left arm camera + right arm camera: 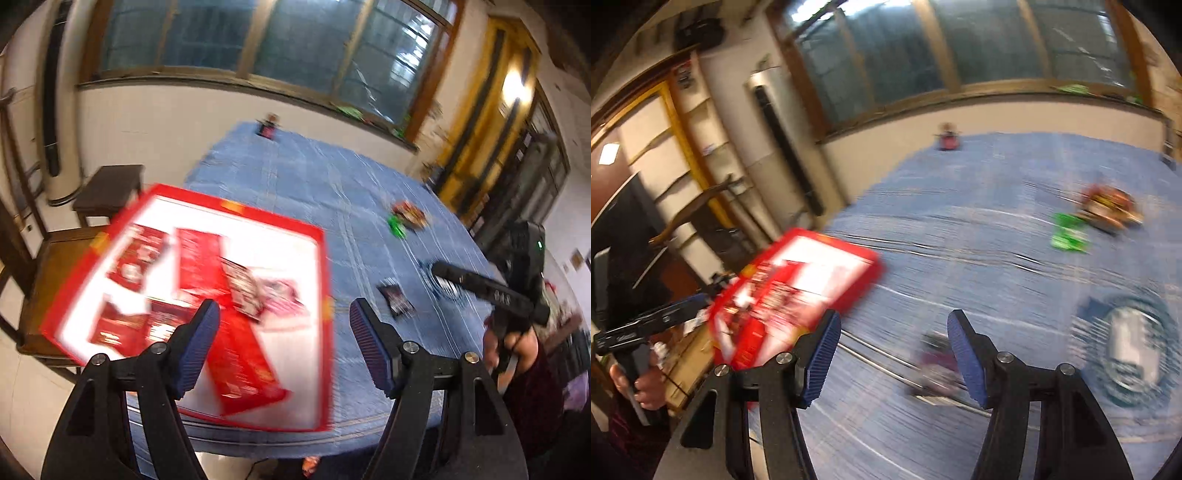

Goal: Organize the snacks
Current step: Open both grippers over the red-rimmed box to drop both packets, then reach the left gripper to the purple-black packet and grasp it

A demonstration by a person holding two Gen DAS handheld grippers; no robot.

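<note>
Now, left gripper (284,317): jaws spread apart, nothing clasped between the blue ribbed pads (195,343). It hangs over the near right part of the red-rimmed tray (321,295), its left finger overlapping the tray in view.

Right gripper (894,332): jaws likewise parted and empty, blue pads (822,354) clear of everything. A dark snack packet (936,363) lies on the blue tablecloth (960,240) just under its right finger; heavy blur, so contact cannot be told.

Tray: white floor, sits at the near left corner of the cloth, holding several red snack packets (240,369) and a pinkish one (284,295), loosely overlapped.

Right of the tray, on bare cloth: the dark packet (397,301), near. Further right and back from the tray: a green packet (397,225) touching a red-orange packet (410,214). Far beyond the tray, at the cloth's back edge: a small red object (267,127), too blurred to name.

Left of the tray: a wooden chair (55,258).
</note>
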